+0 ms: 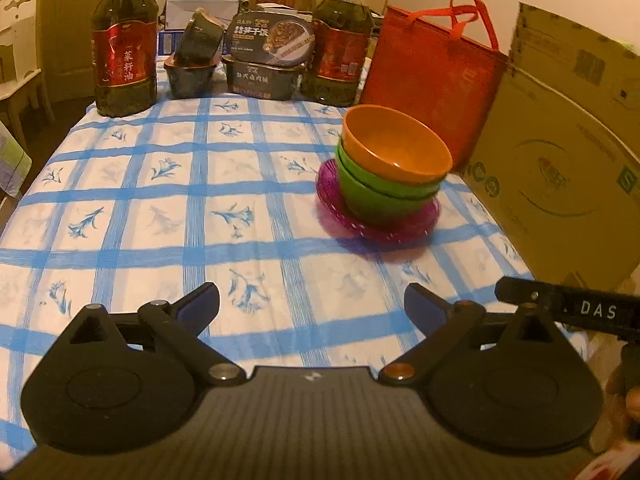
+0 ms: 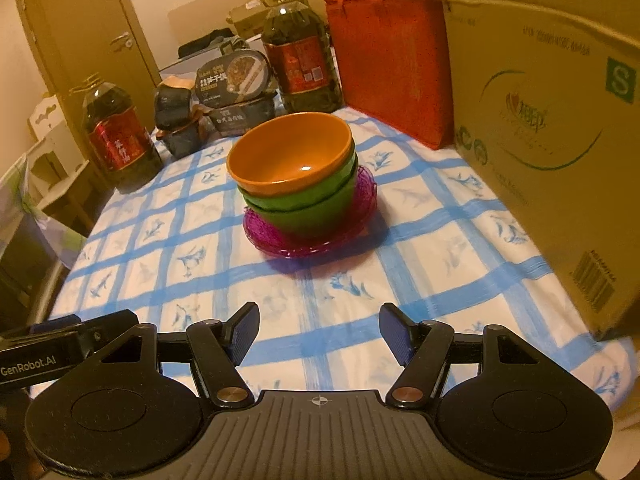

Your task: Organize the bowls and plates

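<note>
Stack appears finished, so the step in hand looks like drawing clear; best done by keeping both grippers low and away from the bowls, no nudge to the tilted top bowl. Left gripper point(image 1: 312, 308) jaws wide apart, nothing between; right gripper point(image 2: 319, 330) partly open, empty. Orange bowl point(image 2: 292, 154), centre of frame, nests askew in green bowls point(image 2: 308, 208); these sit on purple plates point(image 2: 316, 246), on the checked tablecloth point(image 2: 168, 256), near the cardboard box point(image 2: 552, 128) at right.

Orange bowl point(image 2: 294, 152); green bowls point(image 2: 308, 210) — two; translucent magenta plates point(image 2: 280, 246); tablecloth point(image 1: 180, 208) — white, blue check, blue floral sprigs; red tote bag point(image 1: 434, 80); brown cardboard box point(image 2: 552, 128); red-labelled oil bottles point(image 1: 124, 44).
</note>
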A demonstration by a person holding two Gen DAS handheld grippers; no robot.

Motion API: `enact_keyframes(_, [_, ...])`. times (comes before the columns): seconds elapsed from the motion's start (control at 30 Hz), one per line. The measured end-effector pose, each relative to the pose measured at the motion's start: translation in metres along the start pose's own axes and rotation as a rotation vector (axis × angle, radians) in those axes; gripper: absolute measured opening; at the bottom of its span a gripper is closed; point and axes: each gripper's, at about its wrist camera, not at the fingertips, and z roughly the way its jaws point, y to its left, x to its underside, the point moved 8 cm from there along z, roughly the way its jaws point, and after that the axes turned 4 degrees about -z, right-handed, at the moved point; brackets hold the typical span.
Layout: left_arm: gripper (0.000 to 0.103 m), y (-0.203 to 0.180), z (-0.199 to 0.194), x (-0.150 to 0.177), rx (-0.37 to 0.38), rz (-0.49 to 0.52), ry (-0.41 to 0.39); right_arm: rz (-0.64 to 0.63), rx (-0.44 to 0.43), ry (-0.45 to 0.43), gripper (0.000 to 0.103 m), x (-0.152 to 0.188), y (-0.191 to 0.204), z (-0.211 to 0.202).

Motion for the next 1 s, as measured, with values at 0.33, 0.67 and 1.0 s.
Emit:
enact_keyframes(0.33, [0.098,0.000,-0.029,0.032,-0.013,0.027,0.007,-0.065,0.010,0.002,0.067,0.032,0.018,-0.026])
enact_keyframes(0.67, [0.097,0.000,-0.050,0.054,-0.021,0.006,0.027,-0.081,0.039,-0.001,0.067,0.046,0.023,-0.046])
enact_keyframes(1.0, [0.097,0.002,-0.058,0.056,-0.018,-0.010,0.012,-0.110,0.042,-0.009,0.067,0.055,0.031,-0.055])
